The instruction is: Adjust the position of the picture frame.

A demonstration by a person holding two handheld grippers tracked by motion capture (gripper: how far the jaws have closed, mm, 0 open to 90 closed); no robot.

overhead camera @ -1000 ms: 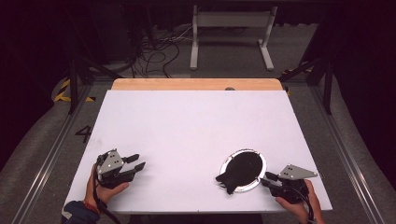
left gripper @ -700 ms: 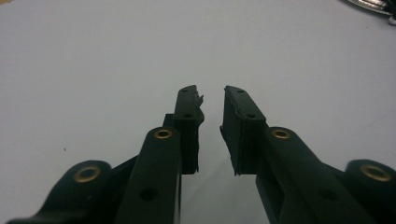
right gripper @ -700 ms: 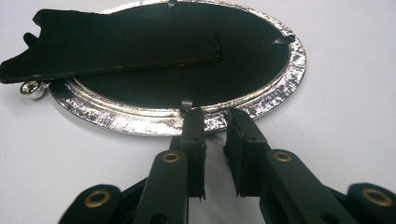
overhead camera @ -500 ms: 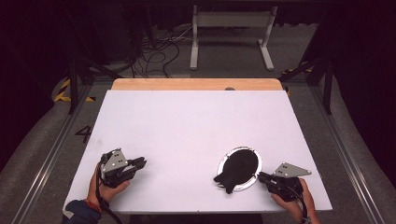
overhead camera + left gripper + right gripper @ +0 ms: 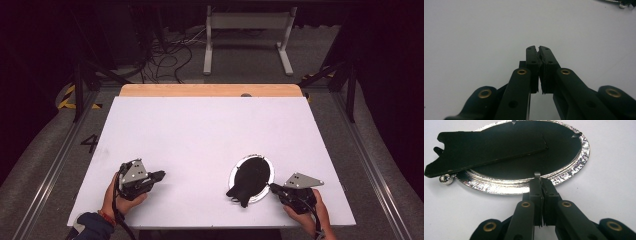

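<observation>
Both fingers closed since earlier | right gripper [image 5: 541, 179] pinching frame [image 5: 574, 167] tab | left gripper [image 5: 538, 47] pressed together

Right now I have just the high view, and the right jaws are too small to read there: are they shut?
Observer: Yes. The right gripper has just been closing; its tips sit at a small metal tab on the frame. I cannot tell if the tab is pinched.
Operator: What is the black piece across the frame?
Observer: A flat stand, lying on the backing, its wide end past the rim.
Operator: And the left jaws?
Observer: The left gripper has just closed too, with nothing between the pads, over the table.
</observation>
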